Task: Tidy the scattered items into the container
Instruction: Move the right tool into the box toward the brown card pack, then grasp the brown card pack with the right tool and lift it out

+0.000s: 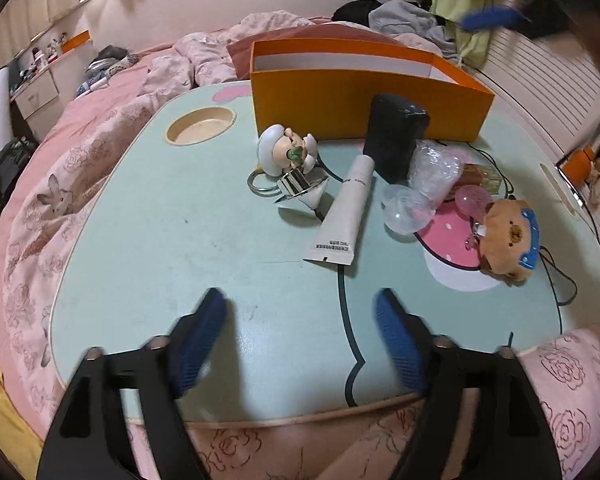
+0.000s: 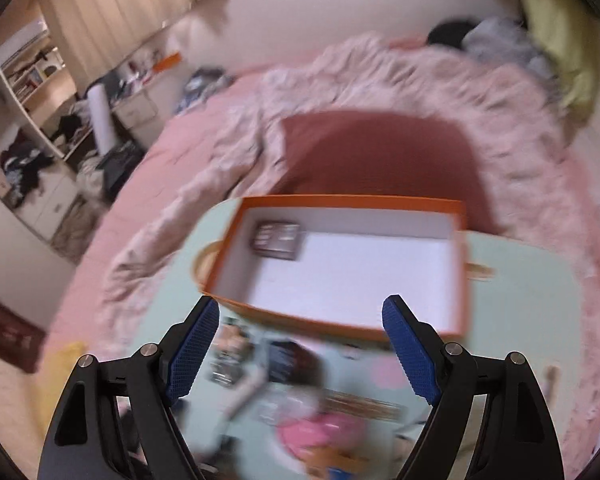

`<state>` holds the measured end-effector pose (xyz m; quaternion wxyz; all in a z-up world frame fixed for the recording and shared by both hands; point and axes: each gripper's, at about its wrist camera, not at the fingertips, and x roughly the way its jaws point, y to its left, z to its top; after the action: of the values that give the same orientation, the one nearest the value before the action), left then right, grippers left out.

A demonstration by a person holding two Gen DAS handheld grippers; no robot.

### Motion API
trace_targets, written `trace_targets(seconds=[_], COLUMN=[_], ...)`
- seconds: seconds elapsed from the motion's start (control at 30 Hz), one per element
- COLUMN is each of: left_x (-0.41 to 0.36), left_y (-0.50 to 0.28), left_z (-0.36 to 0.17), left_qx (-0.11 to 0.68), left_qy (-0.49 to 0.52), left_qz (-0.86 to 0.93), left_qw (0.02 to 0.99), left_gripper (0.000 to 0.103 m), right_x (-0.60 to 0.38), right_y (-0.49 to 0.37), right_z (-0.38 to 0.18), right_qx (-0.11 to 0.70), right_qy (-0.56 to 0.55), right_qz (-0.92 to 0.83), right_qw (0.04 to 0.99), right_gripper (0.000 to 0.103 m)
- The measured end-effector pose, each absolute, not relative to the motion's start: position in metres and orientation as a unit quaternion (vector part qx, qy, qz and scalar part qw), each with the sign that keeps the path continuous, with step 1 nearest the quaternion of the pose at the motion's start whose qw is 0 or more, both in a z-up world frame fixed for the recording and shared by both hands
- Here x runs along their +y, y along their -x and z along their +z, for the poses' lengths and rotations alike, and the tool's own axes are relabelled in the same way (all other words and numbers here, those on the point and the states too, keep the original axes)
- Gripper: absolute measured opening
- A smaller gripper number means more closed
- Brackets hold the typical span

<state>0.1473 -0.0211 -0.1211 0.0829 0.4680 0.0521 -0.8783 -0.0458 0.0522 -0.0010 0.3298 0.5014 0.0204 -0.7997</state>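
The left gripper (image 1: 300, 300) hangs wide apart and empty over the smooth mint tabletop (image 1: 148, 248). Beyond it lie a flat white tube (image 1: 342, 216), a glossy figurine (image 1: 286, 152) and a plush bear (image 1: 510, 240), before the orange cardboard box (image 1: 364, 100). The right gripper (image 2: 300, 312), also spread and empty, hovers above that box (image 2: 352, 264), where a dark rectangular item (image 2: 277, 240) lies.

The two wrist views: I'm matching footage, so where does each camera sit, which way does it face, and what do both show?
Left wrist: low at the near edge of the table, facing across the scattered items to the orange box; its own open left gripper shows.
Right wrist: higher, tilted down into the box, which holds one dark item; its own open right gripper shows, blurred scene.
Shared: box, table, pink bedding.
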Motion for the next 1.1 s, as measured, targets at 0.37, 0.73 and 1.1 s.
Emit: trace_targets(seconds=[0.37, 0.73, 1.1], left_x=[-0.023, -0.021, -0.021], left_y=[-0.148, -0.153, -0.152], left_z=[-0.126, -0.124, -0.125], left_qx=[0.054, 0.055, 0.056], left_qy=[-0.461, -0.456, -0.456], left_qz=[-0.882, -0.885, -0.885], left_qw=[0.081, 0.073, 0.072], left_gripper=[0.1, 0.1, 0.1], right_x=[-0.038, -0.069, -0.045], right_y=[0.137, 0.149, 0.154], right_z=[-0.092, -0.118, -0.095], right_qx=[0.026, 0.043, 0.066], right_qy=[-0.648, -0.658, -0.642], right_qz=[-0.724, -0.719, -0.747], right_qw=[0.234, 0.217, 0.161], right_gripper=[0.069, 0.07, 0.061])
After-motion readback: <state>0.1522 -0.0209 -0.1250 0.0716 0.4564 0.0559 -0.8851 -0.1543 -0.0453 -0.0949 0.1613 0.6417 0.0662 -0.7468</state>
